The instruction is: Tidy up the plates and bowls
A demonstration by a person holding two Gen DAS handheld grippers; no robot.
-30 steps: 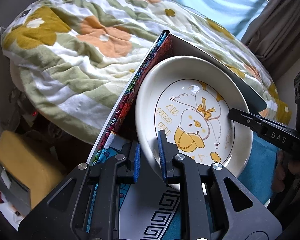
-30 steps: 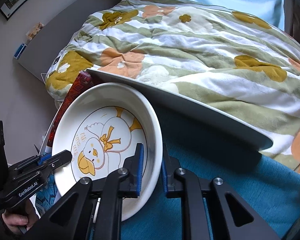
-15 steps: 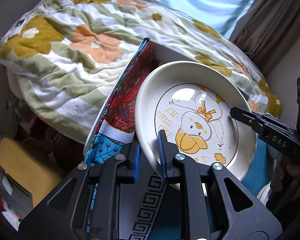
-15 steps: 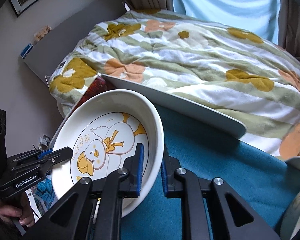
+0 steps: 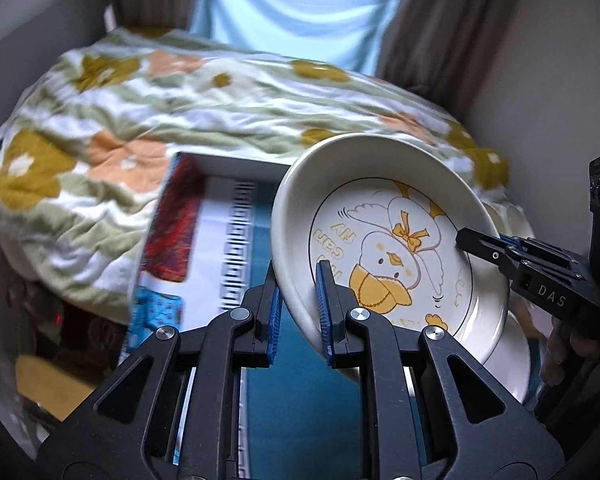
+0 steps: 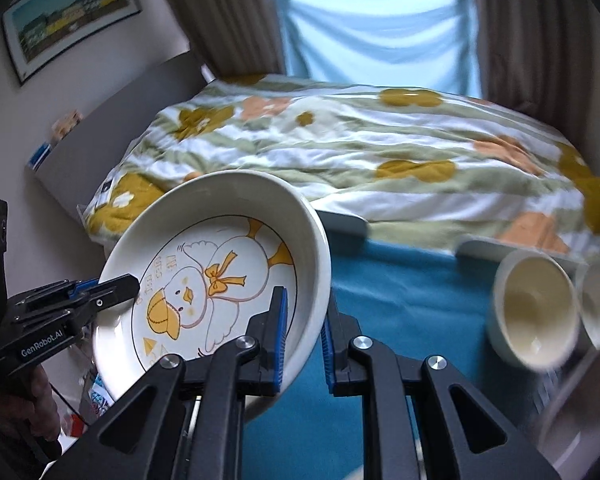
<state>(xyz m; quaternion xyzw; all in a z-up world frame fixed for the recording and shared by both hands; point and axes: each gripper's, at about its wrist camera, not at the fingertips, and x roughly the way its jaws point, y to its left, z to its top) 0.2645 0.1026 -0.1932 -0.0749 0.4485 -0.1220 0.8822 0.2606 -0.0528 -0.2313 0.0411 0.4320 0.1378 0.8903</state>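
Observation:
A white deep plate with a yellow duck drawing (image 5: 384, 248) is held tilted in the air between both grippers. My left gripper (image 5: 298, 308) is shut on its left rim. My right gripper (image 6: 304, 340) is shut on its right rim; the plate also shows in the right wrist view (image 6: 220, 276). The right gripper shows at the right in the left wrist view (image 5: 512, 252). The left gripper shows at the left in the right wrist view (image 6: 92, 296). Two cream bowls (image 6: 536, 312) stand on the blue cloth at the right, blurred.
A table with a blue cloth (image 6: 400, 280) and a patterned mat (image 5: 220, 248) lies below the plate. A bed with a flowered quilt (image 6: 360, 140) fills the space behind. Curtains and a window (image 6: 372, 28) are at the back.
Both grippers have lifted the plate and swung it to the right. The view has tipped up. The bowls have come into the right wrist view.

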